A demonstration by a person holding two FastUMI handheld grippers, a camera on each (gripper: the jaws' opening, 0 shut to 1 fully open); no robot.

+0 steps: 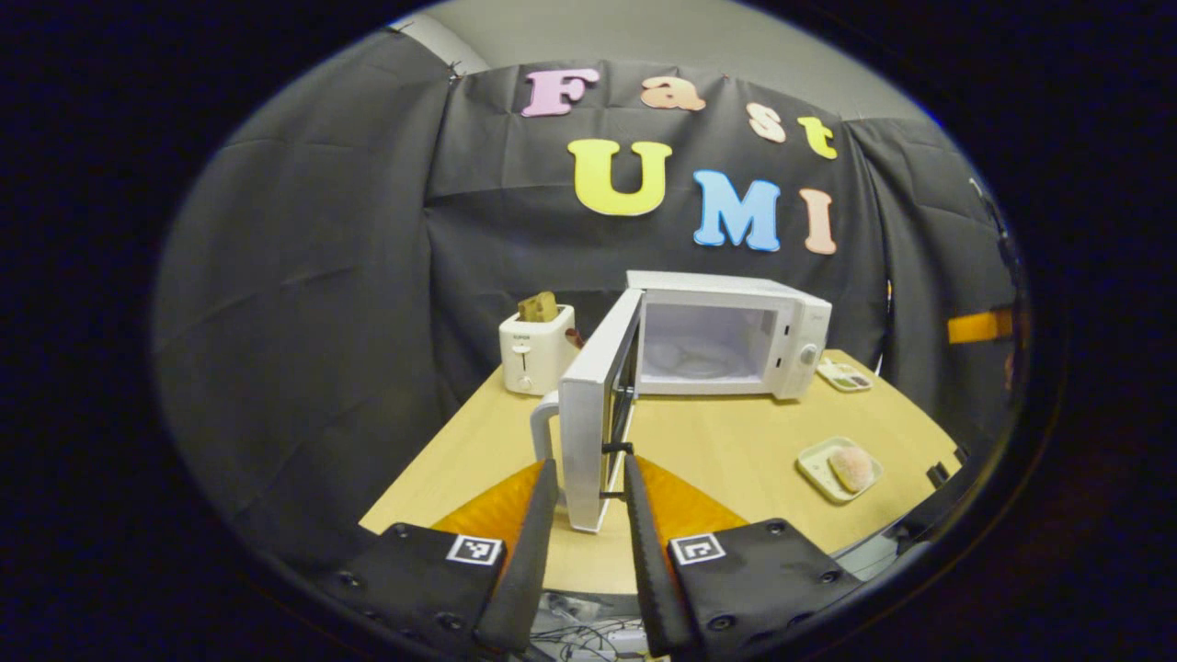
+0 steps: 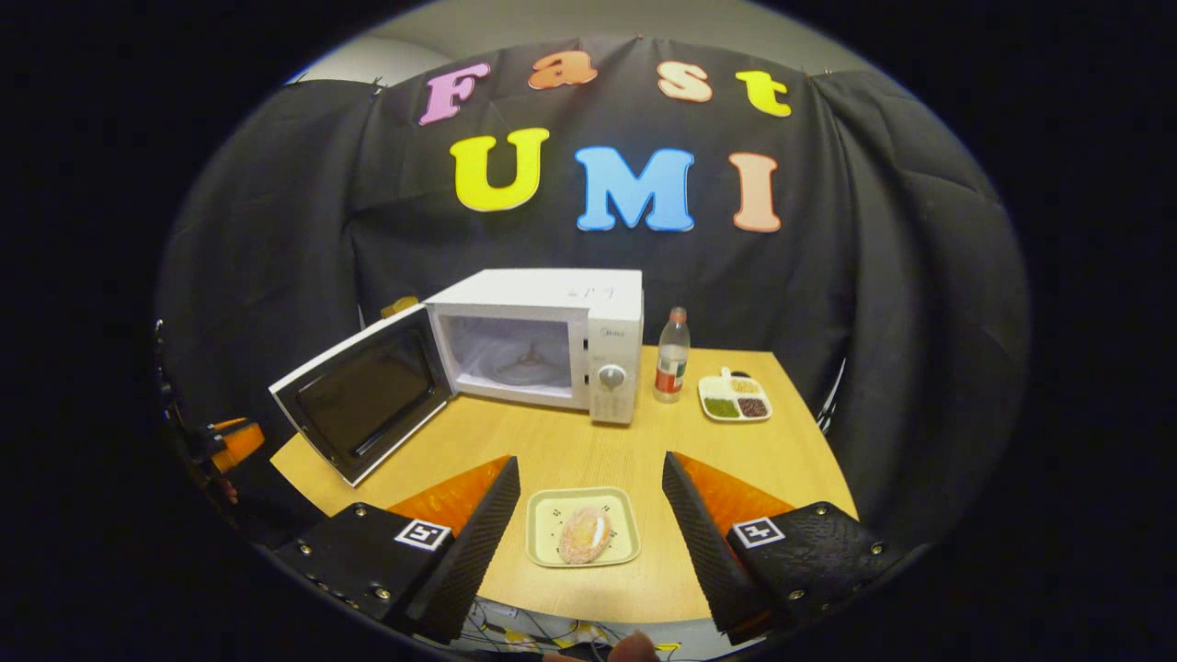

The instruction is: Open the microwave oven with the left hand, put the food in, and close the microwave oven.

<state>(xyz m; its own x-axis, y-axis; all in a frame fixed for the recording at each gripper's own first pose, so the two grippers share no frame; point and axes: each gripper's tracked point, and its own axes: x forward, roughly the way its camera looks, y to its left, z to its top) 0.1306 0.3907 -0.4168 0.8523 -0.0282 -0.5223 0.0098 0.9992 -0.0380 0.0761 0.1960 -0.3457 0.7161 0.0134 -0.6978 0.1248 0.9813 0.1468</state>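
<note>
Straddling the free edge of the microwave door (image 1: 596,418) with the left gripper (image 1: 591,483) in the left gripper view, jaws parted and flanking the edge rather than pinching it; cannot tell whether either finger is touching the door. Showing the door swung wide, the white microwave oven (image 1: 726,336) and its cavity exposed, a toaster (image 1: 536,349) standing behind on the wooden table (image 1: 726,441), and the food (image 1: 852,467) resting on its small tray (image 1: 814,462) well off toward the right. Hovering over that tray (image 2: 583,526) in the right gripper view with the right gripper (image 2: 590,510), jaws spread wide on either side, gripping nothing, the pink food (image 2: 585,534) lying between them. Standing near the oven (image 2: 542,345): a bottle (image 2: 672,355) and a divided dish (image 2: 734,397). Risking, judged from here, a tilted tray if pinched only at one rim, letting the food slide off; risking also a clipped door (image 2: 363,405) or bottle on the way into the cavity, or the door drifting shut once released.
</note>
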